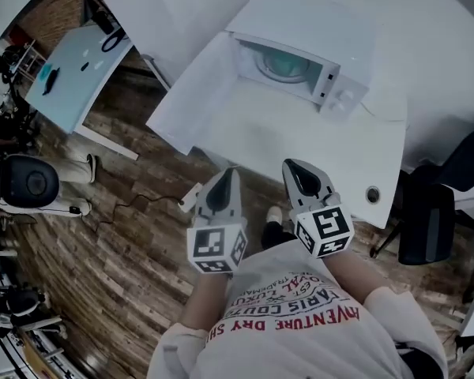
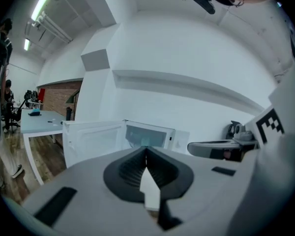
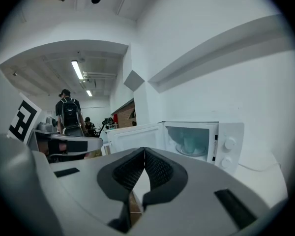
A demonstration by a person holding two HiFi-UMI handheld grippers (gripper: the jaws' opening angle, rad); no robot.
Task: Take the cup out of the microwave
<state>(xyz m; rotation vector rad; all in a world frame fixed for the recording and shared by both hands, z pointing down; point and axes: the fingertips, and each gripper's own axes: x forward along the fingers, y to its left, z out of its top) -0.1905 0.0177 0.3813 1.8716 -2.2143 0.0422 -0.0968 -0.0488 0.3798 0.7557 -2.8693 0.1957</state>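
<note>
A white microwave stands at the far side of a white table, its door swung open to the left. In the right gripper view a pale, see-through cup stands on the glass turntable inside the microwave. The left gripper view shows the open cavity but no clear cup. My left gripper and right gripper hover side by side over the table's near edge, pointing at the microwave and well short of it. Both are shut with nothing between the jaws, as the left gripper and right gripper also show close up.
A light blue table with small dark items stands at the left over a wooden floor. A black chair is at the table's right end, another dark chair at far left. A round grommet sits in the tabletop. A person with a backpack stands far off.
</note>
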